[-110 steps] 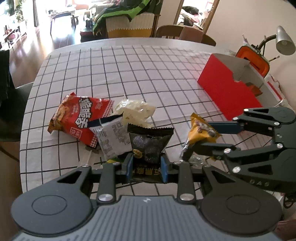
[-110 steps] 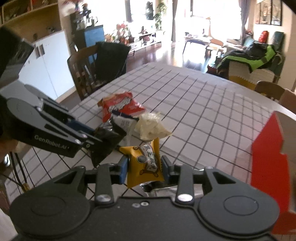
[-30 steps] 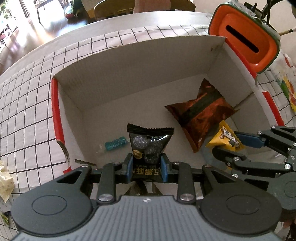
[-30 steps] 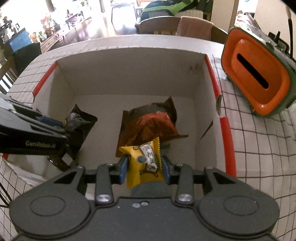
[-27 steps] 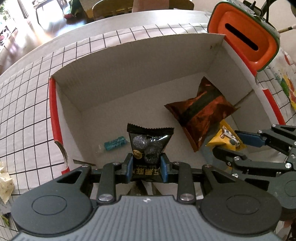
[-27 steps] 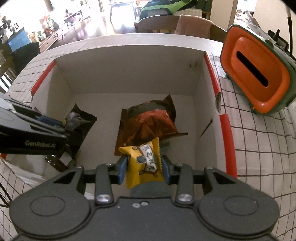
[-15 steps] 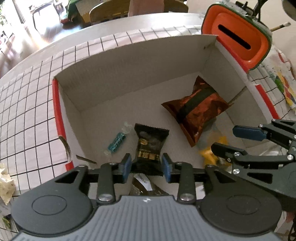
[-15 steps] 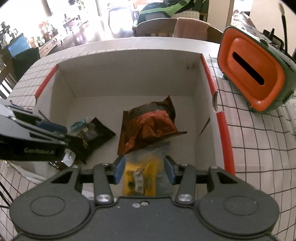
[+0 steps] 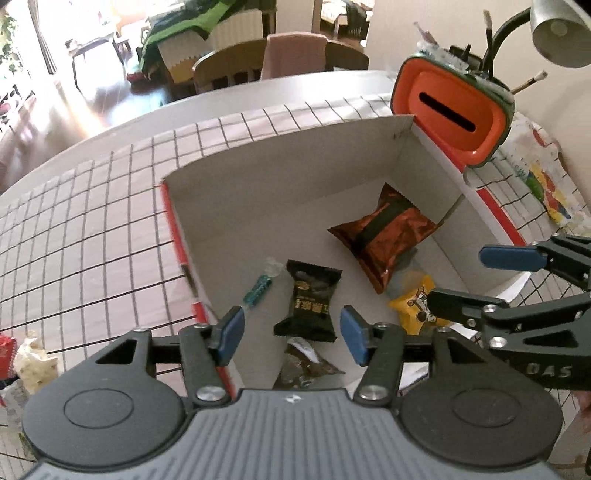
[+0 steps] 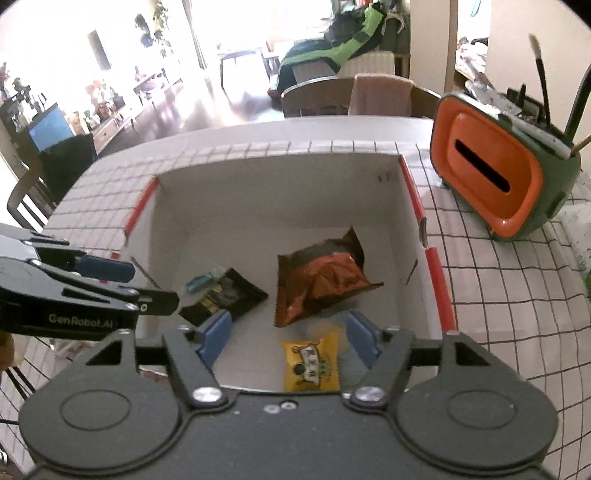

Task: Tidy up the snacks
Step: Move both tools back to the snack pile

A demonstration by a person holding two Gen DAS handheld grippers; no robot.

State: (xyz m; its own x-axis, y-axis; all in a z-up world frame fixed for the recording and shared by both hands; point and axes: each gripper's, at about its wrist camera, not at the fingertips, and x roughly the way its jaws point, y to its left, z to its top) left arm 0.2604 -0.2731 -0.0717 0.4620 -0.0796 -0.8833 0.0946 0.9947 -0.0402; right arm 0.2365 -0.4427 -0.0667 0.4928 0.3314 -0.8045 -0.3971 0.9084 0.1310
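A red cardboard box (image 9: 280, 192) (image 10: 266, 184) stands open on the checked table. On its floor lie a black snack packet (image 9: 309, 301) (image 10: 225, 297), a yellow snack packet (image 9: 415, 308) (image 10: 310, 365), an orange-brown bag (image 9: 382, 234) (image 10: 321, 277) and a small teal candy (image 9: 257, 290) (image 10: 197, 282). My left gripper (image 9: 291, 334) is open and empty above the black packet. My right gripper (image 10: 288, 339) is open and empty above the yellow packet; it also shows in the left wrist view (image 9: 480, 277).
An orange and green pen holder (image 9: 452, 114) (image 10: 498, 181) stands right of the box, a lamp (image 9: 557, 33) behind it. More snack packets (image 9: 26, 362) lie on the table at the far left. Chairs (image 10: 351, 96) stand beyond the table.
Both grippers have opened wide and pulled up and back from the box. The black packet and the yellow packet, held a second ago, now lie on the box floor.
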